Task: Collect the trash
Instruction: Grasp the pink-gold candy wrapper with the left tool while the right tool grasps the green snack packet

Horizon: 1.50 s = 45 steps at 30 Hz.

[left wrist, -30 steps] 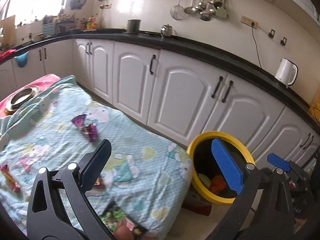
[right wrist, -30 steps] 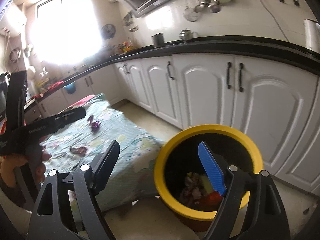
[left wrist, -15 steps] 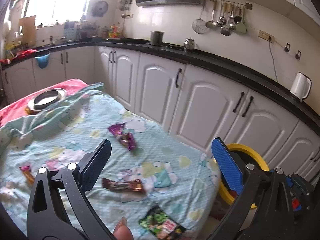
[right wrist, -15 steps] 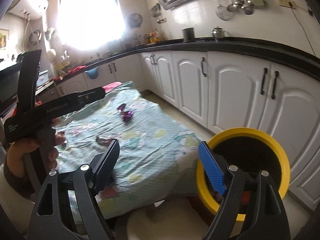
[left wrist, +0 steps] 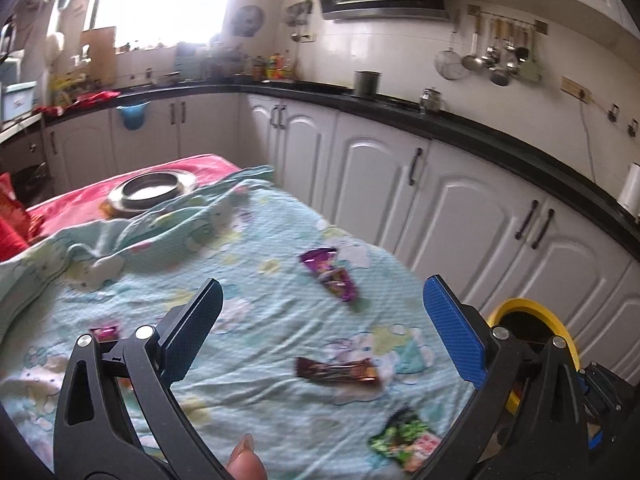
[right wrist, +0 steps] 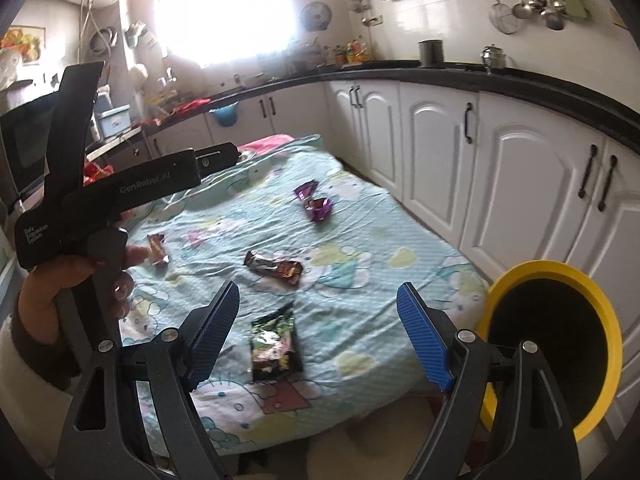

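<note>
The surface that carries the trash is a low desk [right wrist: 360,240] draped in a pale blue cartoon-print cloth, and the yellow-rimmed bin [right wrist: 556,276] stands on the floor just off its right-hand corner, beside the white cabinets. Four wrappers lie loose and flat on the cloth, well apart from each other: a green snack packet [right wrist: 274,346] near the front edge, a brown chocolate-bar wrapper [right wrist: 274,267] behind it, a crumpled purple wrapper [right wrist: 314,202] further back toward the cabinets, and a small orange-brown candy wrapper [right wrist: 157,249] off to the left.

The right gripper [right wrist: 318,334] hangs released and empty, its blue pads spread wide, with the green packet lying below and between them. The left gripper [left wrist: 322,328] is likewise spread and holds nothing; in its own view the brown bar wrapper [left wrist: 336,372] sits lowest between its jaws.

The step in hand looks like choosing and approaching the next piece. The green packet seems the sensible pick for the right gripper, being nearest both it and the bin. Thin foil on soft cloth probably calls for a steep descent and a pinch across the packet's narrow width, without gathering the cloth underneath.
</note>
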Available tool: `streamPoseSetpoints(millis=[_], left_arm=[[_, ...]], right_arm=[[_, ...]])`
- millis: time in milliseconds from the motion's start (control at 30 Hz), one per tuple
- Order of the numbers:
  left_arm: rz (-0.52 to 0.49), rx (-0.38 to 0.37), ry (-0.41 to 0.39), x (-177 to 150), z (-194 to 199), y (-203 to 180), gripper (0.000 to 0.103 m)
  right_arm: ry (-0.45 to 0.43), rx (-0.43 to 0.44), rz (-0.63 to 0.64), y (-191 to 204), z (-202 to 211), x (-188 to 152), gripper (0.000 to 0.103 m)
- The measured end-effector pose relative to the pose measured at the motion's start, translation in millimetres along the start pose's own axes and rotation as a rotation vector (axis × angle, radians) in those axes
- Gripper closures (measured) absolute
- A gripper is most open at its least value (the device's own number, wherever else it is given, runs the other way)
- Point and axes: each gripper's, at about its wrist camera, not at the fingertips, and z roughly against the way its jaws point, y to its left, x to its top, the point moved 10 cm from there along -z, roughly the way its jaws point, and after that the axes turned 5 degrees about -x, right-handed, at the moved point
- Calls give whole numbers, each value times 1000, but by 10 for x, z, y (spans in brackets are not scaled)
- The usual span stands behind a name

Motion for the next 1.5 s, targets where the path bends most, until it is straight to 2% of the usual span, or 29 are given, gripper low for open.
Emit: streamPoseSetpoints(millis=[133,367,567,700,867,900,967,1033,1100,1133,1167,1200,1300,1500], left_arm=[[37,61,1,-34,13,333,11],[118,181,33,-199,-39,927,11],[147,300,59,-370,-78,1347,11],[201,345,84,-500,-112,1608,11],[360,336,102,-668,-129,1934,11],[374,333,103,-680,-130,1959,11],[404,310,129,-729,-181,1996,17],[427,301,165,-802,-233,2029,38],[439,298,169,-823,-237,2044,46],[441,298,170,-829,-229,2050,59],[442,301,172,-839,-226,2061,67],[443,298,177,-850,-226,2063,84],[431,272,187,-855,-229,2028,85],[392,240,181,-805,-204,1882,88]], right_arm=[[37,31,21,161,-171,-44,25],[170,45,69,343,-591,-345,25],[245,53,85,431,-804,-571,31],[262,48,99,457,-851,-658,42],[232,13,157,515,-838,-707,62],[228,13,162,523,-831,-708,63],[227,16,160,534,-838,-705,65],[224,19,154,540,-838,-704,66],[223,21,151,544,-840,-692,68],[222,24,149,550,-834,-689,68],[220,27,147,554,-827,-688,70],[218,31,144,558,-823,-689,71],[212,39,133,575,-807,-688,75],[199,67,111,606,-743,-660,76]])
